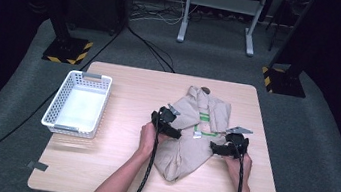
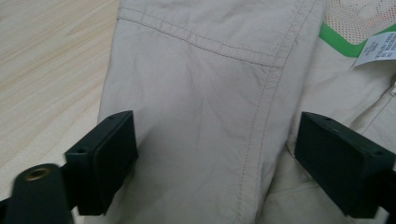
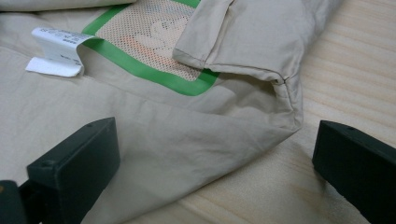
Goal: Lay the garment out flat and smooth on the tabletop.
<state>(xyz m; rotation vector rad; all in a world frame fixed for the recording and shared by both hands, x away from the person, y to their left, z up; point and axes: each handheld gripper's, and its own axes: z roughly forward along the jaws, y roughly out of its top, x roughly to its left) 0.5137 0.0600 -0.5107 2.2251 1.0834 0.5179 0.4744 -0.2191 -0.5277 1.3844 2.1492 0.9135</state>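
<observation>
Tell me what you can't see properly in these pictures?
- Words on the white label: too small and blurred in both gripper views.
- Picture behind the mesh patch in the right gripper view: veiled by mesh, partly under a folded flap.
- Dark round thing at the beige garment's far end, high view: too small to identify.
- White basket's contents: looks bare, near wall hides some floor.

Both forearms are bare, no sleeves showing, and they come in from six o'clock. The left hand-held gripper (image 1: 166, 121) is black and blocky, with a small grey three-cornered plate on top toward one o'clock and a thick black cable trailing back to six o'clock. The right hand-held gripper (image 1: 228, 146) matches it: black body, grey plate on top, black cable. Up close, each jaw is a matt black rectangular block with tiny screw holes; a brass-coloured screw sits at seven o'clock.
</observation>
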